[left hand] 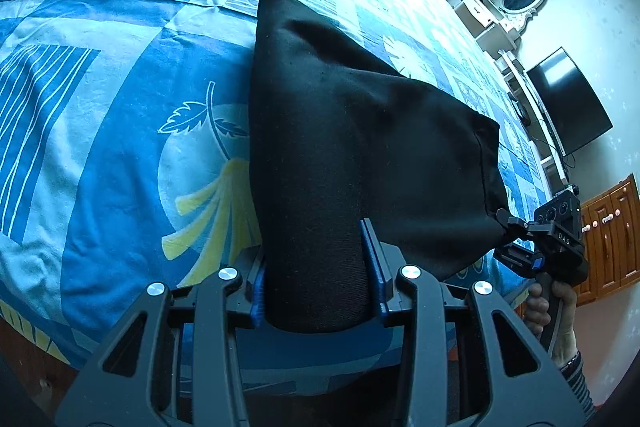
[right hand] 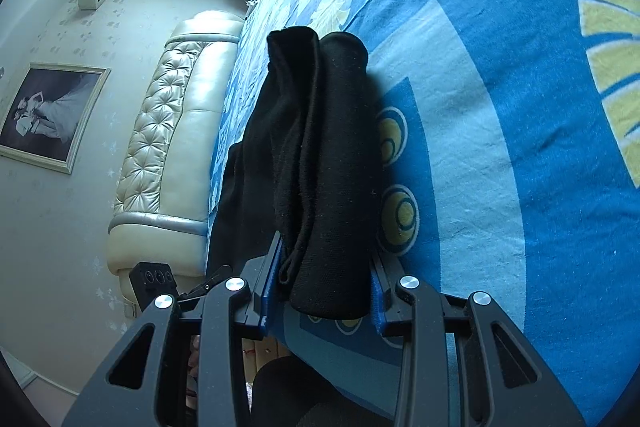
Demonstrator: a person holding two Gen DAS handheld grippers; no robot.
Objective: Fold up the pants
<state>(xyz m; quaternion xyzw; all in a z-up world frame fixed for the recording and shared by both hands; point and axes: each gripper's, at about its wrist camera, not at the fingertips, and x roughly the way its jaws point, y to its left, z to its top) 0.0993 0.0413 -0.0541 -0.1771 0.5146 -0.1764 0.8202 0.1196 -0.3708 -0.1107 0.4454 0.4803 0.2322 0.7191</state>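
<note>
Pants (left hand: pixel 360 147), black, bunched thick between the blue pads of the left gripper (left hand: pixel 318 267), clamped there and draped out over the blue patterned bedsheet (left hand: pixel 120 107). Far corner of the same cloth pinched by the right gripper (left hand: pixel 505 223), seen at the right edge with a hand (left hand: pixel 554 311) wrapped round its grip. From the right wrist view: right gripper (right hand: pixel 328 279) clenched on a folded roll of the pants (right hand: pixel 320 147), fabric standing up between the fingers, sheet (right hand: pixel 500 147) just beneath. Cream tufted headboard (right hand: pixel 172 131) beyond the mattress edge, framed picture (right hand: pixel 48 115) on the wall.
</note>
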